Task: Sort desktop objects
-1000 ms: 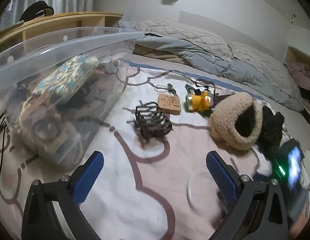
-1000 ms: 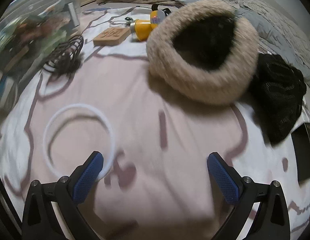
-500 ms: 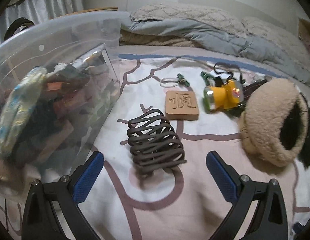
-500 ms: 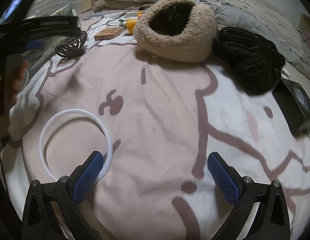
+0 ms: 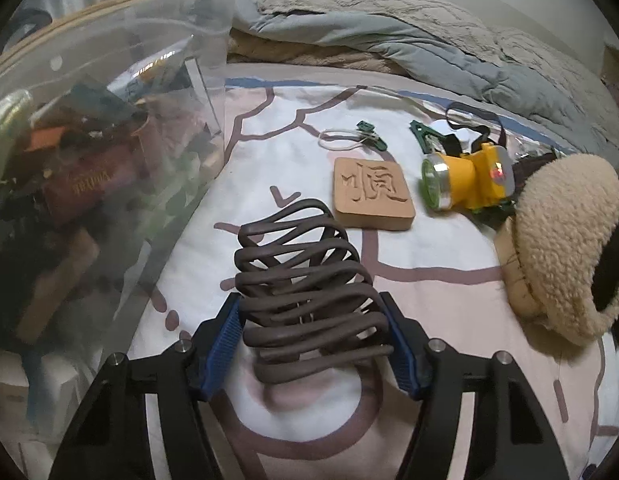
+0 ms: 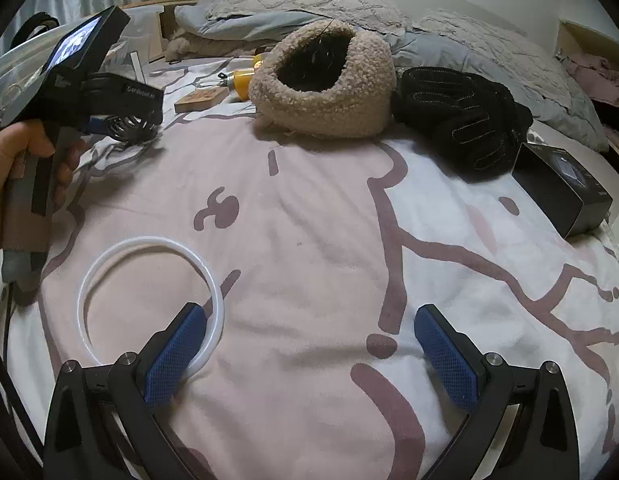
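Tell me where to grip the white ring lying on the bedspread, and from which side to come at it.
Grip the white ring across its thin band, probably at the near right arc, where the right gripper already hovers with jaws wide apart. It lies flat on the bedspread, so come from above, one finger inside the loop and one outside. Spanning its full width looks impractical.

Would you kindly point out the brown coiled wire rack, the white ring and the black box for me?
brown coiled wire rack (image 5: 305, 288), left wrist view, on its middle coils.
white ring (image 6: 109, 258), right wrist view, on its upper left arc.
black box (image 6: 557, 184), right wrist view, on its top face.
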